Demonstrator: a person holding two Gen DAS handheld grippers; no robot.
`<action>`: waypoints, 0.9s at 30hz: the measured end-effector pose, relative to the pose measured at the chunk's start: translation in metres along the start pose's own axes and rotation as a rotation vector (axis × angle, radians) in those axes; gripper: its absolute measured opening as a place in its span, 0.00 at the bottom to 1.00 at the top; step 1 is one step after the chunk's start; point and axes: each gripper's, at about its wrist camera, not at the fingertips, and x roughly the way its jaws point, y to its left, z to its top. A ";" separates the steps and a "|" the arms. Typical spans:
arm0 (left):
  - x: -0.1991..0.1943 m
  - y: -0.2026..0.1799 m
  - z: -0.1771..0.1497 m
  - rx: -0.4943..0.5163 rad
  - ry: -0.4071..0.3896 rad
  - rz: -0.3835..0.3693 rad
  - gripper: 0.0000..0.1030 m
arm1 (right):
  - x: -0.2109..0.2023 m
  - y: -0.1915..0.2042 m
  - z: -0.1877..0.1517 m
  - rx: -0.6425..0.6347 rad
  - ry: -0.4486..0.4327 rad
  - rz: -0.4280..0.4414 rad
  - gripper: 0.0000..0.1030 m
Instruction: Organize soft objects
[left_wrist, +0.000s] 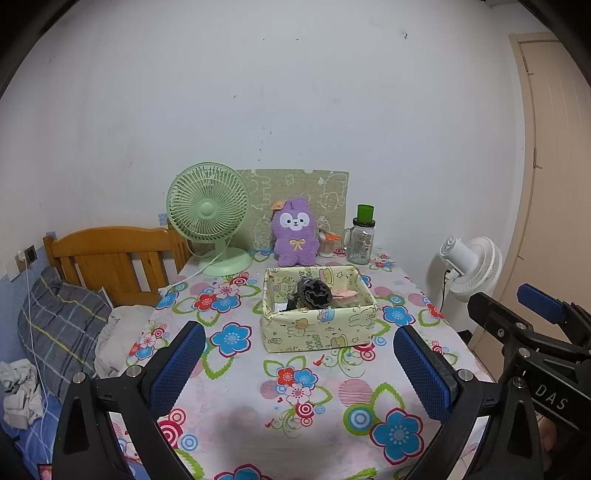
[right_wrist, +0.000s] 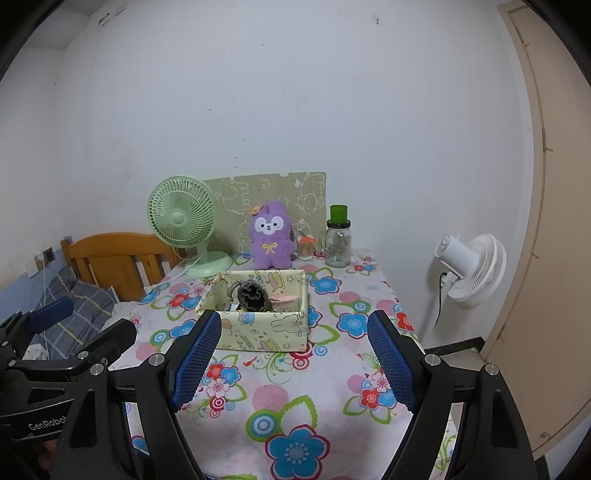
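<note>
A pale yellow fabric storage box (left_wrist: 320, 328) (right_wrist: 258, 330) stands mid-table on the flowered tablecloth. Inside lie a dark rolled soft item (left_wrist: 313, 292) (right_wrist: 253, 295) and a pink soft item (left_wrist: 344, 293) (right_wrist: 283, 298). A purple plush toy (left_wrist: 296, 232) (right_wrist: 270, 235) sits upright behind the box, near the wall. My left gripper (left_wrist: 299, 365) is open and empty, held above the table's near part, short of the box. My right gripper (right_wrist: 295, 358) is open and empty, also short of the box. Each gripper shows at the side of the other's view.
A green desk fan (left_wrist: 210, 218) (right_wrist: 183, 221) stands back left. A glass jar with a green lid (left_wrist: 361, 238) (right_wrist: 338, 238) and a small cup (left_wrist: 327, 246) stand back right. A white floor fan (left_wrist: 472, 264) (right_wrist: 472, 269) stands right of the table, a bed (left_wrist: 62, 321) left.
</note>
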 end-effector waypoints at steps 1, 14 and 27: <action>0.000 0.000 0.000 0.001 0.000 0.001 1.00 | 0.000 0.000 0.000 -0.003 0.000 -0.001 0.81; 0.000 0.000 0.001 0.000 -0.002 -0.005 1.00 | 0.000 -0.001 -0.001 0.001 -0.006 0.007 0.81; 0.000 0.000 0.001 0.000 0.001 -0.007 1.00 | 0.000 -0.002 -0.002 0.003 -0.006 0.005 0.81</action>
